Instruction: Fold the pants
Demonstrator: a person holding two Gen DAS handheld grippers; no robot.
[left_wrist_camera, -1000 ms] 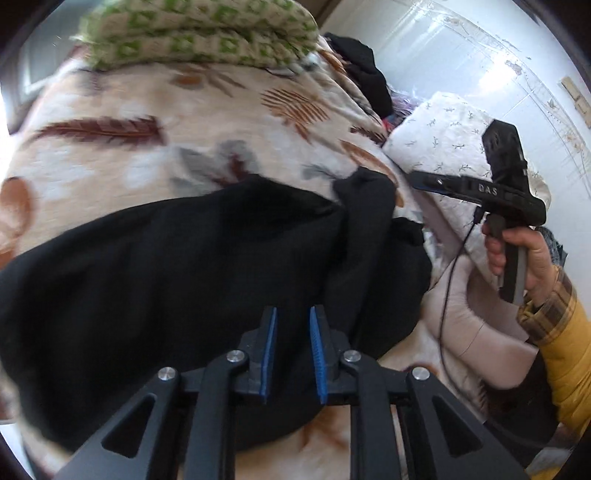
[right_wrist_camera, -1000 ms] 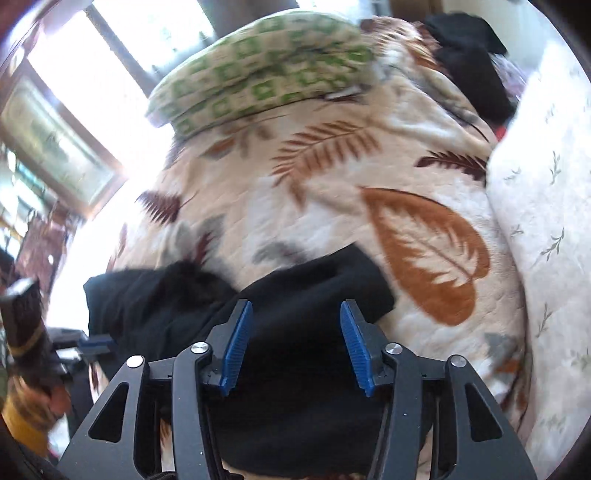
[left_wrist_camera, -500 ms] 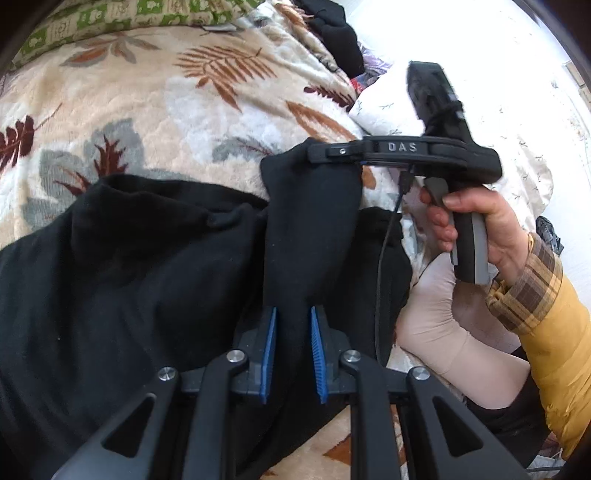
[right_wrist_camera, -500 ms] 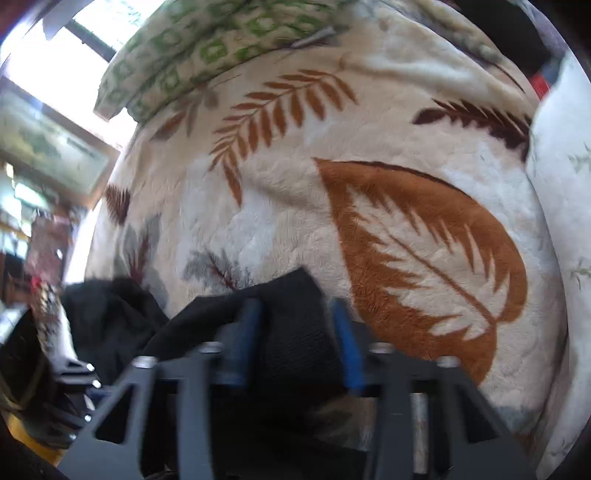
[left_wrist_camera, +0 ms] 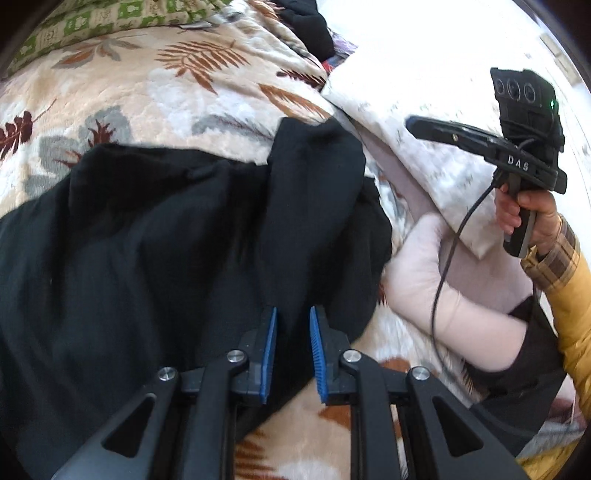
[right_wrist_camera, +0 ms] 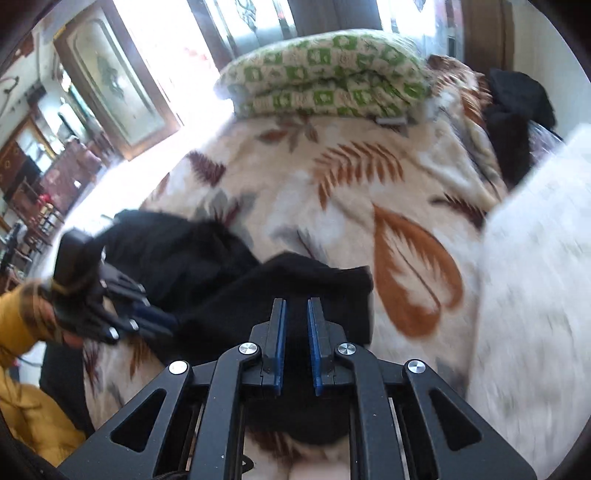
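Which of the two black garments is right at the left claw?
The pants, spread on the leaf blanket right at the left claw; the other black garment lies bunched at the bed's far edge.

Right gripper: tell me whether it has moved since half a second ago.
Yes. In the left wrist view the right gripper has gone rightward off the black pants leg end and now hangs over the white pillow.

Left tool (left_wrist_camera: 291,347) low, fingers narrowly parted, right tool (right_wrist_camera: 295,332) raised aside, fingers nearly together
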